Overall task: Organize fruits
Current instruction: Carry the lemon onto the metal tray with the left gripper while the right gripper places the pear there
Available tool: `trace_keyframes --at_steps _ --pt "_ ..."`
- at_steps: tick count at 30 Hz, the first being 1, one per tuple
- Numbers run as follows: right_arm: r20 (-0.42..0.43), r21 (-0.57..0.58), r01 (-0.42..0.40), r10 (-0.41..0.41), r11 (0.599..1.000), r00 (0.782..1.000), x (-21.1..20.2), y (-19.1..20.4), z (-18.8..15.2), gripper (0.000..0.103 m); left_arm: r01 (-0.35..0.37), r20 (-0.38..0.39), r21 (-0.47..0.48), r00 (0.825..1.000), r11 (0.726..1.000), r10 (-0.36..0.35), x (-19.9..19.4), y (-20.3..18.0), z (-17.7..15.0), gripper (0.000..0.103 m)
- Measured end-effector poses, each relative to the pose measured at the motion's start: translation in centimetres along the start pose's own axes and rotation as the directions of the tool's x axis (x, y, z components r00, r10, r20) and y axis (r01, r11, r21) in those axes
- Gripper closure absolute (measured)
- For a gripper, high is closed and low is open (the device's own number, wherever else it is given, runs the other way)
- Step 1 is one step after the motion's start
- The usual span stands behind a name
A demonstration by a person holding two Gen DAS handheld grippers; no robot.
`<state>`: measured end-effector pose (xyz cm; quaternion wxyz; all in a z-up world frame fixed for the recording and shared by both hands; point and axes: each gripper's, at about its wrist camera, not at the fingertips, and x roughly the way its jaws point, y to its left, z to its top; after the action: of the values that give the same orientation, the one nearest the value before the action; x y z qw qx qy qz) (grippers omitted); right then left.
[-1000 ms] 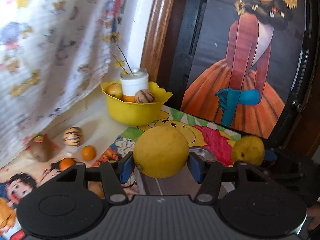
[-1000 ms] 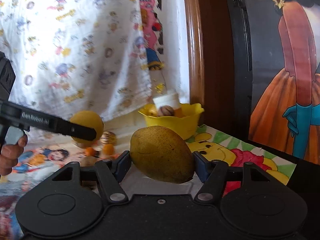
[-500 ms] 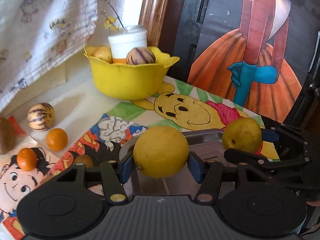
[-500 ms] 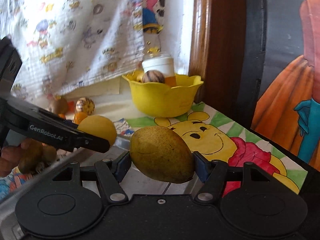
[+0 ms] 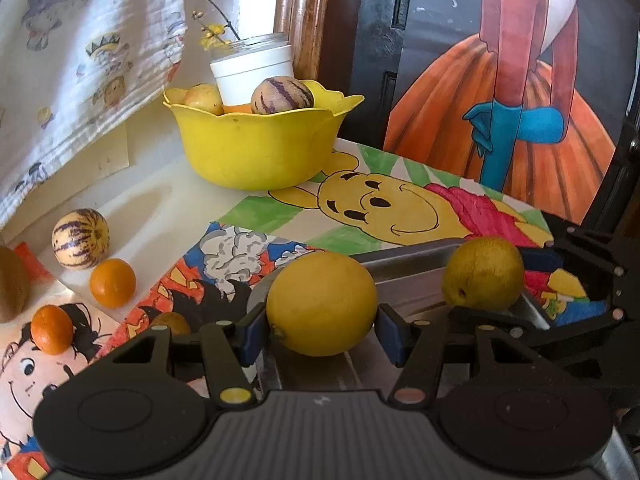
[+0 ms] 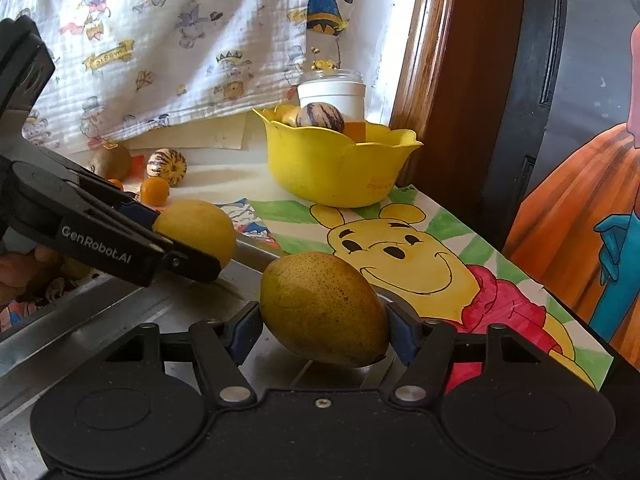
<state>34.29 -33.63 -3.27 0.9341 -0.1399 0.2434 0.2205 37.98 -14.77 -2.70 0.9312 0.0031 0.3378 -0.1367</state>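
Note:
My left gripper (image 5: 322, 330) is shut on a round yellow lemon (image 5: 322, 302), low over a metal tray (image 5: 404, 268). My right gripper (image 6: 324, 330) is shut on a speckled yellow-green pear (image 6: 322, 308) above the same tray (image 6: 100, 320). The pear also shows in the left wrist view (image 5: 482, 274), and the lemon in the right wrist view (image 6: 198, 228). A yellow bowl (image 5: 256, 148) at the back holds a striped melon (image 5: 282, 96), another fruit and a white jar (image 5: 252, 66).
Loose on the table at left lie a striped melon (image 5: 80, 239), two small oranges (image 5: 113, 282) (image 5: 52, 329) and a kiwi (image 5: 12, 280). Cartoon mats (image 5: 400, 204) cover the table. A patterned curtain (image 6: 160, 40) and a painted panel (image 5: 520, 80) stand behind.
Both grippers have come down and forward toward the tray with their fruits still held. The bowl and mats now look closer.

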Motion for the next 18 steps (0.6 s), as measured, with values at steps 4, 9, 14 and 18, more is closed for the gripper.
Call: trace_keyframes --at_steps 4,9,14,18 --pt "-0.009 -0.024 0.011 -0.011 1.0 1.0 0.1 0.2 -0.2 0.035 -0.038 -0.01 0.044 0.999 0.998 0.038 0.3 -0.4 -0.1 0.041" --pt "-0.02 -0.026 0.01 -0.011 1.0 1.0 0.2 0.1 -0.4 0.034 -0.039 -0.017 0.062 0.999 0.997 0.04 0.3 -0.3 -0.1 0.04" --pt "-0.034 -0.037 0.011 -0.012 0.999 0.999 0.0 0.3 -0.5 0.034 -0.018 -0.017 0.036 1.0 0.999 0.019 -0.1 0.0 0.1 0.034" --pt "-0.02 -0.045 0.028 -0.028 0.999 0.999 -0.7 0.7 -0.6 0.024 -0.004 0.011 0.005 1.0 1.0 0.004 -1.4 0.4 0.2 0.023"
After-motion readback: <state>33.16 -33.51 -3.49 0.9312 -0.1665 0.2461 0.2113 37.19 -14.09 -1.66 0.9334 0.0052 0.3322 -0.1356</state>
